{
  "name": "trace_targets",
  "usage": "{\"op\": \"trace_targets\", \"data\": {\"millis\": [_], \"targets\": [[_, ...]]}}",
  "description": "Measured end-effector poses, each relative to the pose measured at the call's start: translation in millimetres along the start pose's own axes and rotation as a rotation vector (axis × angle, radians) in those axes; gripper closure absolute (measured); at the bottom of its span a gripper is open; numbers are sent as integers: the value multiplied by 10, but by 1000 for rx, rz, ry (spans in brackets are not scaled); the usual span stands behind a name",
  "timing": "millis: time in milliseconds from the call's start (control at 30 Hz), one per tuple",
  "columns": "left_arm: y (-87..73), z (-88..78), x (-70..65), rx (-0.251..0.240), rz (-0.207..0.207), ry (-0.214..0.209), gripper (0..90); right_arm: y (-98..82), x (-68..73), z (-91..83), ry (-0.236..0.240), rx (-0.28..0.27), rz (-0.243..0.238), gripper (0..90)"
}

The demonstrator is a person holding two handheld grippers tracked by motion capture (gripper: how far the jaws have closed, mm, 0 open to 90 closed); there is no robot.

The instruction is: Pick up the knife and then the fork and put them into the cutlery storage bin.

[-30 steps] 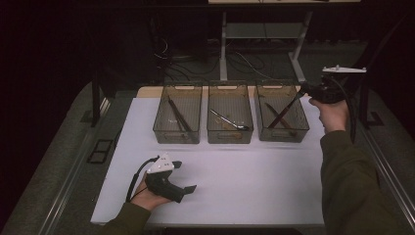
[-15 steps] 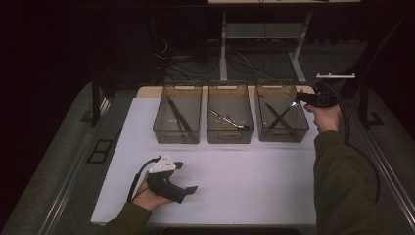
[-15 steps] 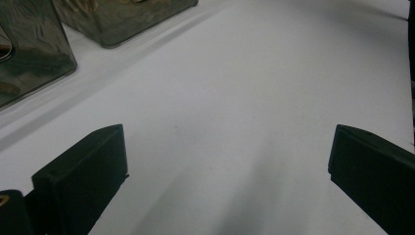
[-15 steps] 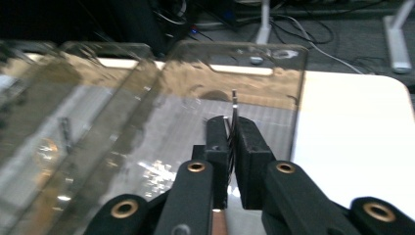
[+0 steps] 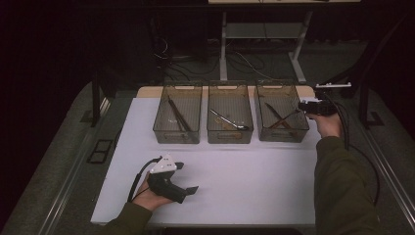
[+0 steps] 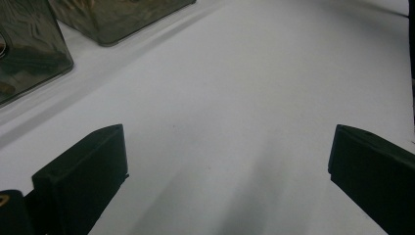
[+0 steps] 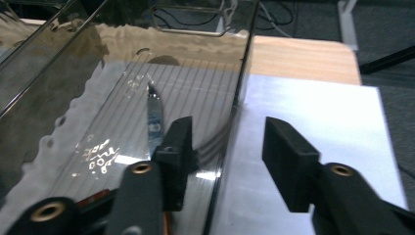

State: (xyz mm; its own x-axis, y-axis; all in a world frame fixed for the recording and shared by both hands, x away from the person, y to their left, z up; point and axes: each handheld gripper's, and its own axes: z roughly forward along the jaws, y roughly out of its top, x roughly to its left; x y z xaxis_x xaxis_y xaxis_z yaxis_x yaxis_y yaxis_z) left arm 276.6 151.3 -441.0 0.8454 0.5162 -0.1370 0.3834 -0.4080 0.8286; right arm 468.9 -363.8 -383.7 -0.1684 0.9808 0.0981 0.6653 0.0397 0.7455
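Three clear bins stand in a row at the back of the white mat [image 5: 254, 171]. The right bin [image 5: 281, 132] holds crossed utensils, among them a knife [image 7: 155, 117] with its blade lying on the bin floor. My right gripper [image 5: 299, 105] is at that bin's right rim. Its jaws have just been opening and now stand open astride the bin's side wall [image 7: 230, 142], gripping nothing. My left gripper [image 5: 188, 177] rests on the mat near the front left, open [image 6: 227, 142] over bare white surface.
The left bin [image 5: 177, 125] holds long dark utensils and the middle bin [image 5: 230, 122] a metal one. A wooden tabletop edge [image 7: 298, 54] shows behind the mat. Table legs and cables lie on the dark floor beyond.
My right hand has come down from above the right bin to its right rim, and its jaws have parted. The left hand has stayed put.
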Motion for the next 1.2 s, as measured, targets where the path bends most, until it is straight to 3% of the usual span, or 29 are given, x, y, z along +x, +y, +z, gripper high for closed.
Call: {"op": "trace_targets", "data": {"millis": [167, 300, 633, 833, 1033, 1200], "targets": [[0, 0, -4, 1, 2, 0, 0, 13, -7, -63, 13, -20, 2, 415], [0, -6, 2, 5, 5, 1, 0, -31, 15, -136, 54, -42, 9, 379], [4, -15, 9, -1, 13, 10, 0, -275, 301, -460, 179, -113, -114, 269], [4, -19, 4, -2, 4, 17, 0, -505, 478, -581, 222, -117, -182, 203], [0, -34, 17, -11, -7, 20, 0, -760, 638, -721, 292, -134, -228, 180], [0, -54, 23, -6, 7, 17, 0, -982, 748, -826, 345, -138, -252, 179]]}}
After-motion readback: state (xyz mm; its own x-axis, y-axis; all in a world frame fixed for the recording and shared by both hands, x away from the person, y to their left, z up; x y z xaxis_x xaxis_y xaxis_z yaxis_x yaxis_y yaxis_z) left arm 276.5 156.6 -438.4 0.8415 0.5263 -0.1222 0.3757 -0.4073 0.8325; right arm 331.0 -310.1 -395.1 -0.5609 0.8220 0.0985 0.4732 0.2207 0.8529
